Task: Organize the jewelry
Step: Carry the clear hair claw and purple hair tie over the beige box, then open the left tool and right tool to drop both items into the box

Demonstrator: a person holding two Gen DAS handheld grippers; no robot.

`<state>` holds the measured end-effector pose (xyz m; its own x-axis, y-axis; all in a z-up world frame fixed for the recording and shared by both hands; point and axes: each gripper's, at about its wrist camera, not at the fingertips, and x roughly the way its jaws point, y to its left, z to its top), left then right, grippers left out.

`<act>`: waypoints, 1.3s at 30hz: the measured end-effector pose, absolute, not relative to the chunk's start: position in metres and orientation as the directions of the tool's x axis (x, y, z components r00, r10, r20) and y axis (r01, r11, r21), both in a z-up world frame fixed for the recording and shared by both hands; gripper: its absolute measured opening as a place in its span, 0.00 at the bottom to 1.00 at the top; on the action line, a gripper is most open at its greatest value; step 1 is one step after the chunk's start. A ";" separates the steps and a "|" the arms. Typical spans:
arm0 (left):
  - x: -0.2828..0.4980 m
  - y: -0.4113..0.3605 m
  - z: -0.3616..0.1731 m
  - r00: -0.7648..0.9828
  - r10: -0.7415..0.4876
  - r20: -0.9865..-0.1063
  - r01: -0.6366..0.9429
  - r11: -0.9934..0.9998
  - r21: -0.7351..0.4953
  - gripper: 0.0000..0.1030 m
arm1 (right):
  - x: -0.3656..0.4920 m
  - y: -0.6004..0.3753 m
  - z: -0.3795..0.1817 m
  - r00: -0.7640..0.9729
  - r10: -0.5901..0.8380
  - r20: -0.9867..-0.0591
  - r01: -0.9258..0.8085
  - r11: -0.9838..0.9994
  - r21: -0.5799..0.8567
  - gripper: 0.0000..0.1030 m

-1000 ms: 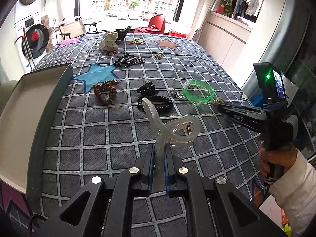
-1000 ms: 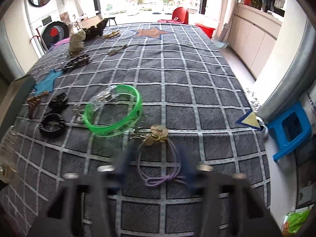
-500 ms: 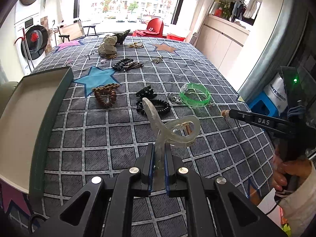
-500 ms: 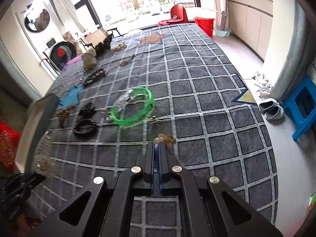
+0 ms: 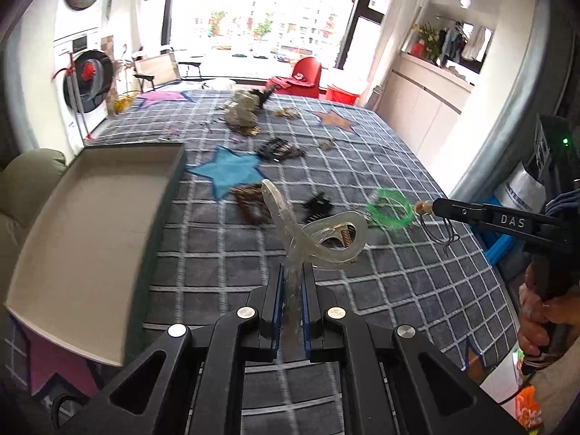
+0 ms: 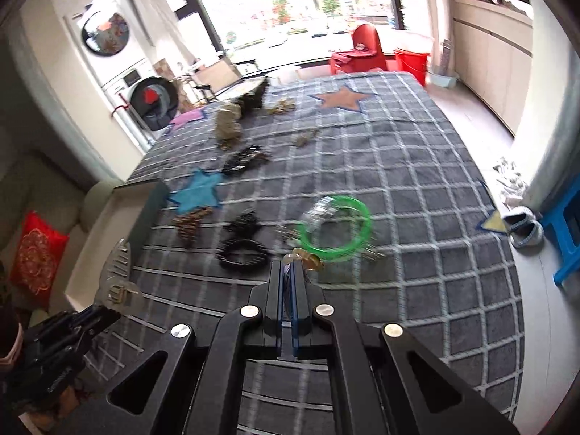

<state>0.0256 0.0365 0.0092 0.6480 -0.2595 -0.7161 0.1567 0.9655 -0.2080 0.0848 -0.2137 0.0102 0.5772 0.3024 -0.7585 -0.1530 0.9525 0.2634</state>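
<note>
My left gripper is shut on a clear plastic hair clip and holds it above the checked grey cloth. It also shows in the right wrist view at the lower left. My right gripper is shut on a purple hair tie with a gold charm, lifted off the cloth. In the left wrist view the right gripper shows at the right, with the tie's cord hanging below its tip. A white tray with a dark green rim lies at the left.
On the cloth lie a green bangle, a black bead bracelet, a black claw clip, a brown bead bracelet and more jewelry at the far end. A sofa stands left and a blue stool right.
My right gripper closed on the purple hair tie and lifted it off the cloth. Both grippers have risen and swung left toward the tray. The left still holds the clear clip.
</note>
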 end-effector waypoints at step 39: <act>0.183 0.246 -0.056 0.551 0.052 -0.833 -0.188 0.980 -0.064 0.11 | 0.258 0.105 -0.040 0.282 0.540 -0.793 -0.478 0.796 0.372 0.03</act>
<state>0.1834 0.2464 -0.0564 0.5510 0.0516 -0.8329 -0.1885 0.9800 -0.0640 0.2583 0.1053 -0.0404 0.2824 0.5400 -0.7928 -0.4783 0.7957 0.3716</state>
